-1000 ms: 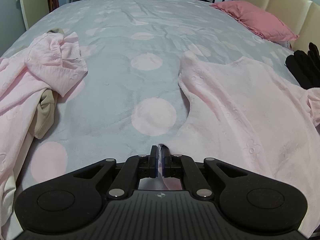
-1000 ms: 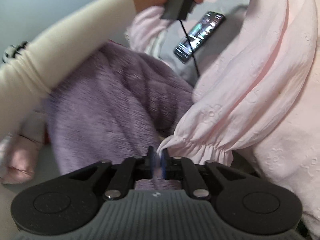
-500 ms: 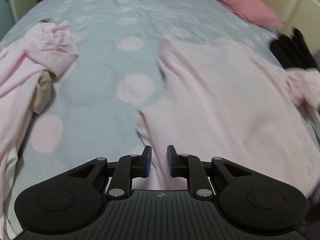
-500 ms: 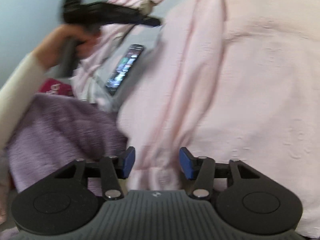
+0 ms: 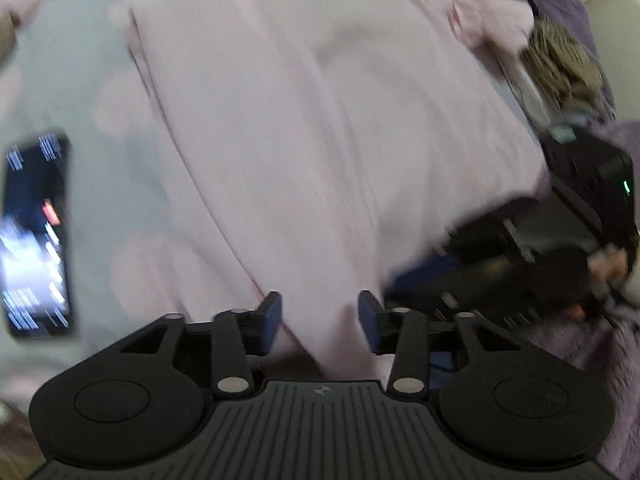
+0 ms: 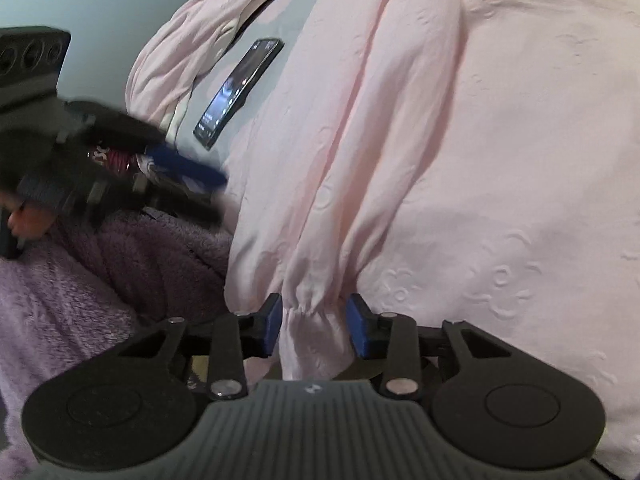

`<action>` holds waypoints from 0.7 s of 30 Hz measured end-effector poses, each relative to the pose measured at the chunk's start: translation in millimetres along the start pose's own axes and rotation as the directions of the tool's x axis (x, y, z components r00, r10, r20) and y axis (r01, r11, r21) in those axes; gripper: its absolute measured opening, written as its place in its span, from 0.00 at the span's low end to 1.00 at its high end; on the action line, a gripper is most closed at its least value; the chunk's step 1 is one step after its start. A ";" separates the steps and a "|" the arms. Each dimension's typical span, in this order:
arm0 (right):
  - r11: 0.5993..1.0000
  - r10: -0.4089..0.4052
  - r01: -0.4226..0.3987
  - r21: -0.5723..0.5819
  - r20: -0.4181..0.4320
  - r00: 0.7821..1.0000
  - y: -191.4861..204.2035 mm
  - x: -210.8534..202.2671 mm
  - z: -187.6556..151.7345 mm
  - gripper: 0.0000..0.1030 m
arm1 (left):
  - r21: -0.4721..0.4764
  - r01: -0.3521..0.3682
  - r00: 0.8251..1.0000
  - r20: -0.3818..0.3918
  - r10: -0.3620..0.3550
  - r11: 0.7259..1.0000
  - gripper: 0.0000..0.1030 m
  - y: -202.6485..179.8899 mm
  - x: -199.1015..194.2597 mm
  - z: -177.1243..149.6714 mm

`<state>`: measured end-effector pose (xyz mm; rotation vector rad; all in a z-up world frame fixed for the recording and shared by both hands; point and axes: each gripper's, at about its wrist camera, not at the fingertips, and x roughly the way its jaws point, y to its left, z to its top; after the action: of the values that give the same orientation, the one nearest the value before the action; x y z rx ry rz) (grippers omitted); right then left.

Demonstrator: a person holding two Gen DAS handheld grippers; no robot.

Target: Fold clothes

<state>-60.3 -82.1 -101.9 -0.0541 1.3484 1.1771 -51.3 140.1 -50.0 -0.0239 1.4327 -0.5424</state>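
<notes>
We see the garment [image 6: 420, 140] spread across the bed [image 5: 80, 80], with the phone [image 6: 240, 92] lying on the bed just beside its left edge. Beyond the phone lies a bunched heap of clothes [image 6: 180, 52]. A fleecy blanket [image 6: 100, 280] sits left of the garment, nearer us.

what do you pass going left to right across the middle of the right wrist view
left tongs → phone → gathered pink sleeve → flat embossed body of the pink garment

black tool [image 5: 319, 316], blue pads [image 5: 273, 312]
</notes>
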 end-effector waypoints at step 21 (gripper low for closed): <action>0.983 0.155 -0.157 0.094 0.027 0.988 3.8 -3.1 -0.4 0.01 | -0.172 -0.273 0.962 -0.032 0.271 0.947 0.00 31.9 -20.8 -9.0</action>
<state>-62.5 -82.4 -97.5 0.1338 1.4101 1.2386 -49.7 178.5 -42.7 0.0359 1.4596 -0.1883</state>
